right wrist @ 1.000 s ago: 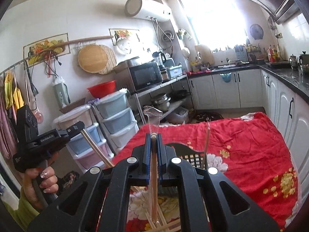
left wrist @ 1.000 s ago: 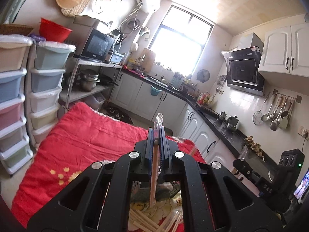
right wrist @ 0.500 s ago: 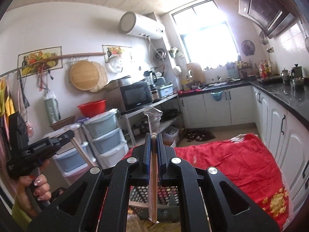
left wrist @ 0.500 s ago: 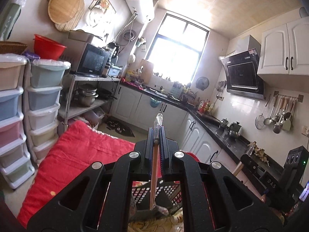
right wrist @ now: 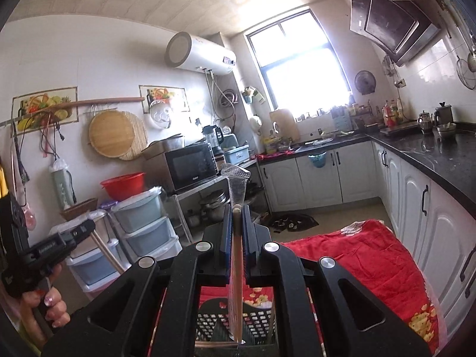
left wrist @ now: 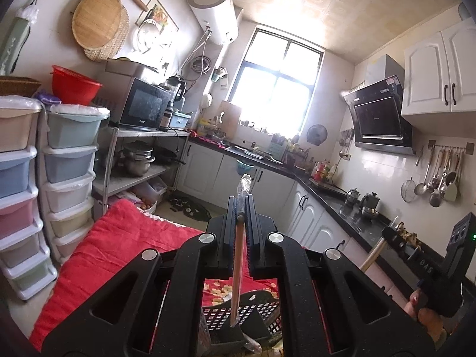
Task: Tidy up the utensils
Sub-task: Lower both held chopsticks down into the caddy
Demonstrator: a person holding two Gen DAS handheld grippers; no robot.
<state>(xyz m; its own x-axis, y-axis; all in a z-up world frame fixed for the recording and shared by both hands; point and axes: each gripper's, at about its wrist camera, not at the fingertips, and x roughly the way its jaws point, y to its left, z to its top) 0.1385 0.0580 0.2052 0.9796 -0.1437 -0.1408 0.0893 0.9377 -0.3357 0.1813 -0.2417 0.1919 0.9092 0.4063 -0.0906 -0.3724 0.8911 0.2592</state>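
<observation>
My left gripper (left wrist: pixel 240 205) is shut on a pair of wooden chopsticks in a clear wrapper (left wrist: pixel 237 267). The pair hangs down with its lower end over a black perforated basket (left wrist: pixel 255 309). My right gripper (right wrist: pixel 237 208) is shut on a second wrapped pair of chopsticks (right wrist: pixel 236 282), whose tip hangs just above the same basket (right wrist: pixel 258 318). Each gripper also shows in the other's view, held level by a hand: the right gripper (left wrist: pixel 386 233) at the right edge, the left gripper (right wrist: pixel 89 226) at the left edge, each with a stick slanting down from it.
The basket stands on a table under a red flowered cloth (left wrist: pixel 119 238). Stacked plastic drawers (left wrist: pixel 68 160) and a metal shelf with a microwave (left wrist: pixel 142 107) stand to the left. White cabinets under a dark counter (right wrist: pixel 440 160) run along the right.
Both grippers have risen with their chopsticks and tilted up. The red table and basket have sunk toward the bottom of both views.
</observation>
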